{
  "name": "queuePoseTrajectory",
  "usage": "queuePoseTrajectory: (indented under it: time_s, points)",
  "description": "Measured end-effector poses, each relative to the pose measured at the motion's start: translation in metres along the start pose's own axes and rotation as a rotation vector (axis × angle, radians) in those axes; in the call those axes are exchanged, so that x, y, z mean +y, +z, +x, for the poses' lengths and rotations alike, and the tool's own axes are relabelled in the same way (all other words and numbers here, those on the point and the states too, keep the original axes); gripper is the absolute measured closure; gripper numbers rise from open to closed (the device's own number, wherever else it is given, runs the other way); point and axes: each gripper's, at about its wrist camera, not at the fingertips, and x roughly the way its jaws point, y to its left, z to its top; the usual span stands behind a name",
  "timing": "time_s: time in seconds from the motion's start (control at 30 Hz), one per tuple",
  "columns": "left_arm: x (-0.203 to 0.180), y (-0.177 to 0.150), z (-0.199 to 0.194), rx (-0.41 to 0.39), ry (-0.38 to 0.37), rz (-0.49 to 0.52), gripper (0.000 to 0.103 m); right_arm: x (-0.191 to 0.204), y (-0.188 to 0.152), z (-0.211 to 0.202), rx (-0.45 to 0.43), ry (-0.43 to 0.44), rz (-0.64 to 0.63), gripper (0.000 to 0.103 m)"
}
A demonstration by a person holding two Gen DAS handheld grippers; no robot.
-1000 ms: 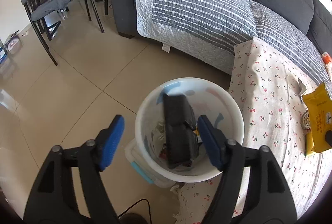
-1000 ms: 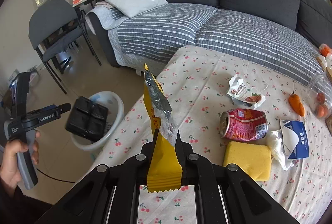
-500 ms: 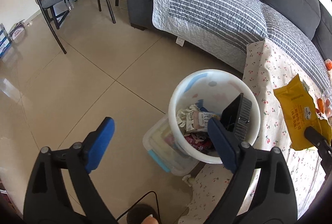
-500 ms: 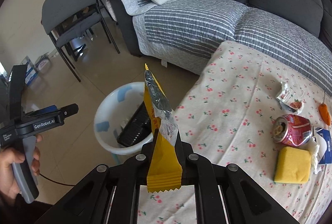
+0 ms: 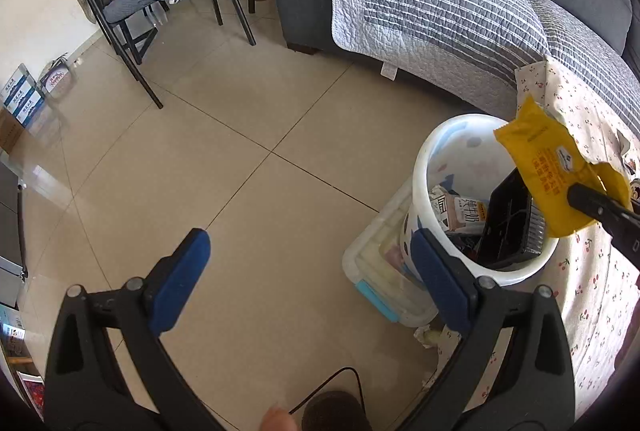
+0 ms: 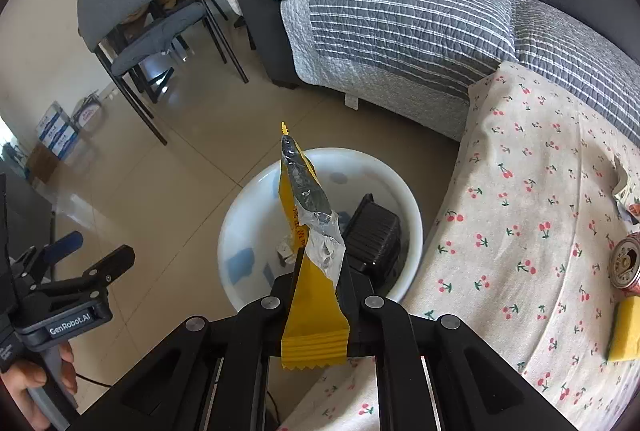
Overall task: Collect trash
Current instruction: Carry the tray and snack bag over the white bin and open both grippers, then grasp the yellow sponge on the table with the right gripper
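Wrapper (image 6: 308, 231), claw-pinched (image 6: 320, 279), now above bin (image 6: 400, 199)

Both feeds come through bright with even daylight and I see no motion blur. On the left wrist view a pale sheen lies across the floor tiles (image 5: 132, 167) at the left of the frame. Shadows are soft, darkest under the chair (image 6: 140, 11) at upper left of the right wrist view. The sofa (image 5: 460, 11) bows strongly near the top edges, and black vignette fills every corner. The foil inside the yellow wrapper (image 6: 308, 231) glints, sharply focused.
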Motion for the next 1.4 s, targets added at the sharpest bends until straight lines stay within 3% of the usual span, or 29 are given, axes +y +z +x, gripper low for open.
queuePoseTrajectory:
  time_s: [0.07,0.13,0.2,0.43,0.7,1.07,1.27,1.4]
  points:
    - [0.002,0.0,-0.001,0.001,-0.006,-0.003,0.003,0.001,0.003,0.001,0.001,0.013,0.02,0.087]
    - [0.001,0.0,-0.002,0.001,-0.014,-0.004,0.003,0.002,0.005,-0.002,-0.005,0.02,0.034,0.061]
    - [-0.002,0.0,-0.003,0.0,-0.019,-0.002,0.003,0.003,0.004,-0.011,-0.036,0.01,0.029,0.042]
    - [-0.015,-0.001,-0.01,-0.009,-0.04,0.019,0.003,-0.008,0.0,-0.048,-0.076,-0.041,-0.012,0.036]
    - [-0.043,-0.002,-0.026,-0.032,-0.083,0.062,0.003,-0.059,-0.021,-0.09,-0.091,-0.131,0.007,0.027]
    - [-0.112,-0.003,-0.055,-0.092,-0.143,0.171,0.002,-0.147,-0.063,-0.142,-0.086,-0.25,0.098,0.02]
    - [-0.152,-0.004,-0.066,-0.08,-0.209,0.2,0.001,-0.197,-0.084,-0.168,-0.098,-0.301,0.184,0.018]
    - [-0.191,-0.009,-0.072,-0.077,-0.229,0.272,0.001,-0.232,-0.097,-0.179,-0.085,-0.325,0.241,0.017]
